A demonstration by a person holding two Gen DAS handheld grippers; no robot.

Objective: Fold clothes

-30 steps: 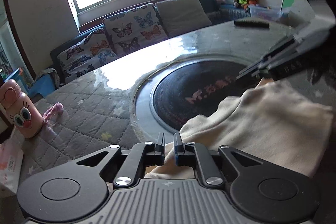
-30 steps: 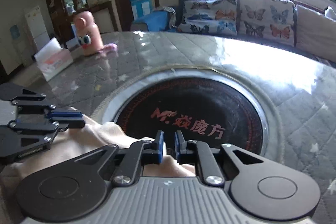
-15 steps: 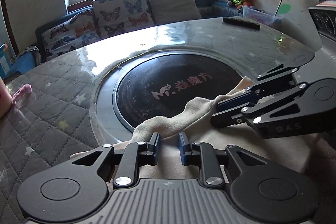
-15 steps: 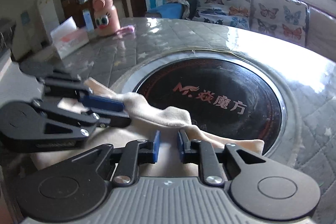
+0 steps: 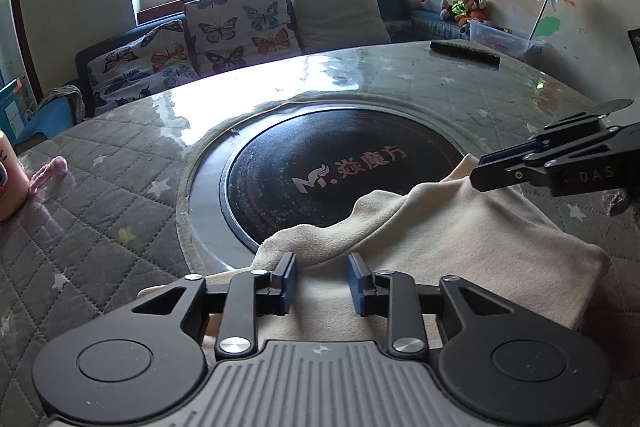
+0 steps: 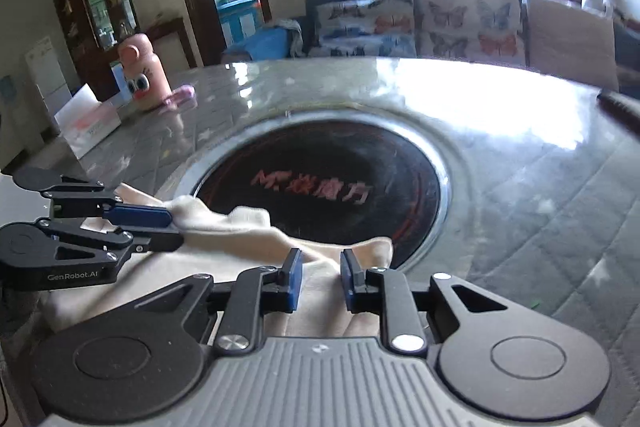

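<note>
Here, both grippers angled down over the cream garment [image 5: 460, 247], left gripper [image 5: 322, 281] and right gripper [image 6: 320, 281] fingers freshly parted, unclamped.

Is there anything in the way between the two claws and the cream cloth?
Nothing visible. The left claw and right claw have just been opening right over the cream cloth, its folded edge lying between their pads.

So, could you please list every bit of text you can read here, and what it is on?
"M. 焱魔方": black cooktop in the table.
"GenRobot.AI": left gripper body.
"DAS": right gripper body; may be cut off.
White box: red print too blurred to read.
</note>
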